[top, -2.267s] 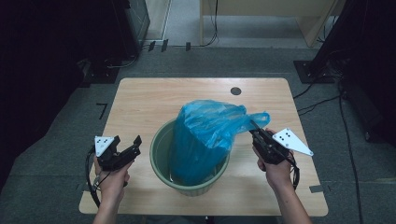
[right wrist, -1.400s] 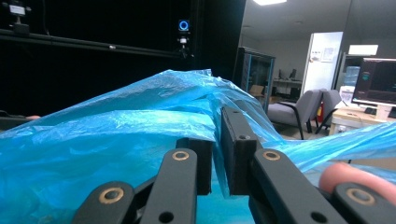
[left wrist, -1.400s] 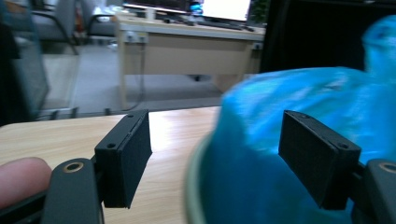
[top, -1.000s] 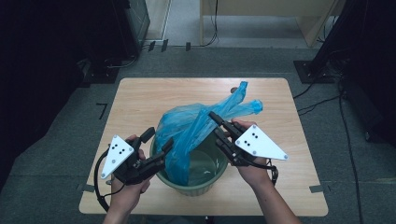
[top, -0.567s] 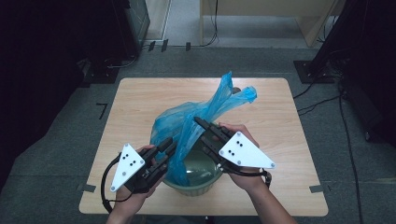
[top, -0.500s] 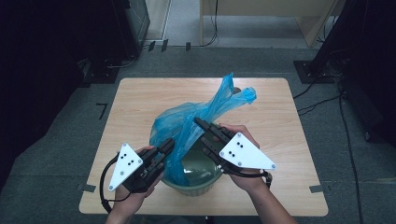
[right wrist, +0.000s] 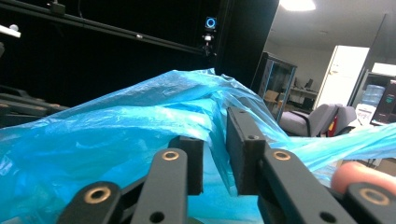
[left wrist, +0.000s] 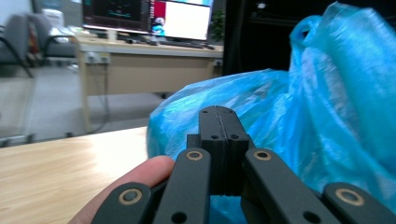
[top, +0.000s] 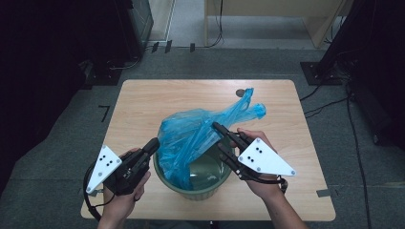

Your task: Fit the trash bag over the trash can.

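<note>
A blue plastic bag (top: 186, 138) sits crumpled in a green round bin (top: 210, 191) near the table's front edge. Its handles trail toward the far right. My left gripper (top: 154, 142) is shut, its tip against the bag's left side. In the left gripper view the left gripper (left wrist: 219, 121) has its jaws pressed together, with the bag (left wrist: 327, 107) just behind them. My right gripper (top: 218, 137) is at the bag's right side. In the right gripper view the right gripper (right wrist: 215, 158) stands slightly open, and a fold of the bag (right wrist: 116, 126) runs through the gap.
The wooden table (top: 143, 105) has bare room behind and left of the bin. A small dark disc (top: 240, 92) lies at its far edge. Dark equipment and cables ring the table. A desk with monitors (left wrist: 140, 60) stands beyond.
Both grippers have come in from the bin's sides to the bag. The bag's handles, raised upright half a second ago, have dropped lower toward the right.
</note>
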`<state>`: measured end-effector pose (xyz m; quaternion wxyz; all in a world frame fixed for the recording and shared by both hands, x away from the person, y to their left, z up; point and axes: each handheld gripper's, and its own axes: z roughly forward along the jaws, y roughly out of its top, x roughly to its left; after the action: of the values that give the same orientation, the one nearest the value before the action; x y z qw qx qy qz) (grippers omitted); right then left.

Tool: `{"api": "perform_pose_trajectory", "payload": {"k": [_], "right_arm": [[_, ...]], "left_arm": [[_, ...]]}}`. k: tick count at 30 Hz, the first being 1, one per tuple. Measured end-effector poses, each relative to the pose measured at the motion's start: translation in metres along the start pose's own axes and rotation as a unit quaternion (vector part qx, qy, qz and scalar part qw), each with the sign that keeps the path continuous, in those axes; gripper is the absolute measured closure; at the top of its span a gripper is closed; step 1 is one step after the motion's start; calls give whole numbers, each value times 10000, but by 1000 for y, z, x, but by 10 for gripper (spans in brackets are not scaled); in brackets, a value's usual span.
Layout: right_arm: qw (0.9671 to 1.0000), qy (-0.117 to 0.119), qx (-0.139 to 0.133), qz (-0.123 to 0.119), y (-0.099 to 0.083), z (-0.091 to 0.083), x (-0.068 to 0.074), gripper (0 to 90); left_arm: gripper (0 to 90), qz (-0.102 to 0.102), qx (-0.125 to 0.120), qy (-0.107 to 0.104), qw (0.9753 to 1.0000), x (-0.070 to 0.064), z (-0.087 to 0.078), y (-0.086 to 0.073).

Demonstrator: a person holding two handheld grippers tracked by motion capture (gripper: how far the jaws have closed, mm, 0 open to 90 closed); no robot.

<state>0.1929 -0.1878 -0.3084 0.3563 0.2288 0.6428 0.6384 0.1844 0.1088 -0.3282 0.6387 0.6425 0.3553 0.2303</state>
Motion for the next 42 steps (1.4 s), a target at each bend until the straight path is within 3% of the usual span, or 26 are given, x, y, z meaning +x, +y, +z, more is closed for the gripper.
{"api": "perform_pose_trajectory", "payload": {"k": [4, 8, 10, 12, 14, 18, 21, 26, 32, 42], "right_arm": [[9999, 76, -33, -125, 2, 2, 6, 804], [9993, 135, -16, -335, 2, 7, 16, 804], [9991, 151, -10, -392, 2, 10, 20, 804], [9988, 169, -21, -463, 3, 11, 23, 804], [9987, 209, -26, -470, 5, 13, 26, 804], [9981, 276, -47, -544, 8, 16, 30, 804], [9978, 281, -53, -597, 9, 16, 31, 800], [9980, 247, -43, -575, 9, 12, 27, 762], [9989, 45, 8, -458, 5, 6, 16, 664], [9991, -156, 326, -223, -19, -8, 1, 612]], "left_arm": [[584, -68, -197, -346, 9992, -10, -1, 5], [527, -62, -336, -706, 9969, -18, -3, 11], [498, -110, -364, -1020, 9941, -22, -5, 13], [486, -132, -340, -1142, 9928, -24, -5, 13], [532, -14, -242, -1103, 9936, -27, -3, 12], [731, 245, -95, -983, 9948, -30, 1, 6], [900, 229, -83, -874, 9959, -28, 2, 4], [900, 201, 8, -693, 9974, -17, 3, 0], [900, -7, -127, -317, 9994, -2, -4, 0], [900, -261, -329, 89, 9991, 17, -18, -1]]}}
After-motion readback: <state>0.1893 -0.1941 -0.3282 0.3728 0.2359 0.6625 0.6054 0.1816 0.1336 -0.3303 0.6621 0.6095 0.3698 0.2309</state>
